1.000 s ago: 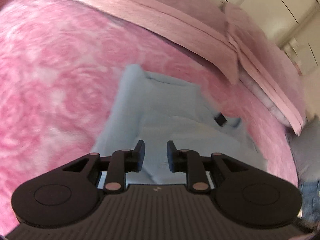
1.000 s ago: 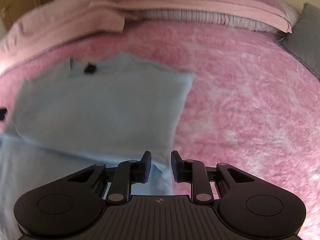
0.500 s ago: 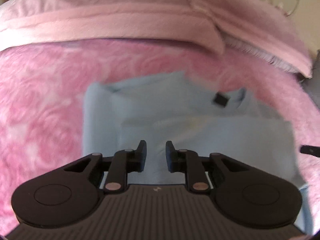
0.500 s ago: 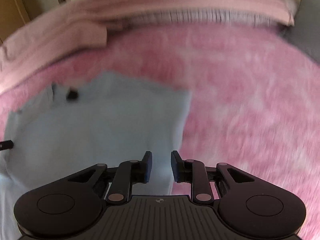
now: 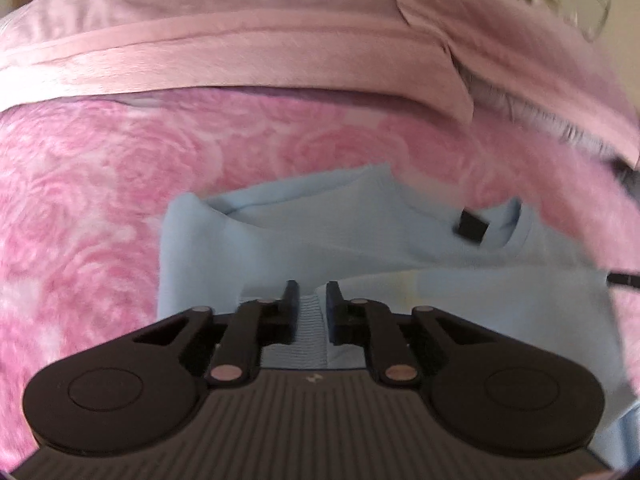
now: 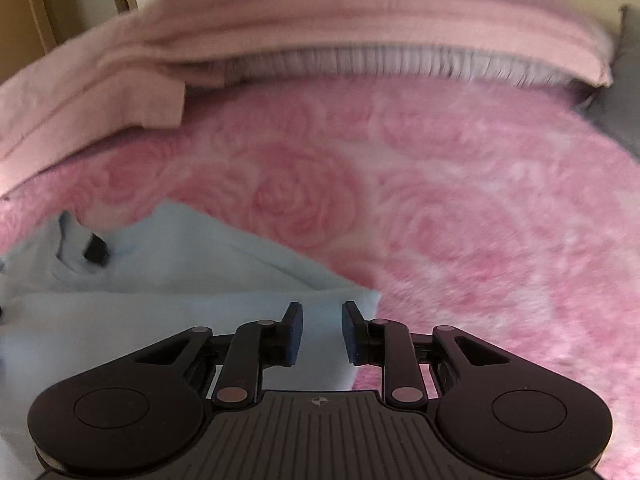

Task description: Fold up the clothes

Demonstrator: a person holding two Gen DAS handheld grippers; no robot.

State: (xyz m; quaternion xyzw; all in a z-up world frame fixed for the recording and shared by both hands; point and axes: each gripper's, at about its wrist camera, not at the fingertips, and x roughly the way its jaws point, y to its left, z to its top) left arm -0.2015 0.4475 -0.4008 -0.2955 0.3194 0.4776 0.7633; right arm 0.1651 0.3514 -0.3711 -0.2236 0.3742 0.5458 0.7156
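Basically left gripper (image 5: 308,292) is pinching the ribbed hem of the shirt (image 5: 360,240); right gripper (image 6: 322,316) is hovering spread over its corner. Soft, light, limp; I'd be grabbing edges.

- Garments: one, a light blue sweatshirt (image 5: 360,240), lying partly folded on the blanket; seen also from the right wrist (image 6: 180,280).
- Neck labels: one black tag (image 5: 472,226) inside the collar, toward the far edge of the garment.
- Ribbed cuffs: one (image 5: 310,332) in sight, between the left gripper's fingers.
- Grippers: two, left gripper (image 5: 313,292) and right gripper (image 6: 322,314), two fingers on each.
- Blankets: one, pink rose-patterned blanket (image 6: 460,220) carrying the garment.
- Pink folded bedding (image 5: 240,52): at least two overlapping pieces along the blanket's far edge; exact count uncertain.
- Grey pillows: one (image 6: 624,100), at the blanket's far right corner.
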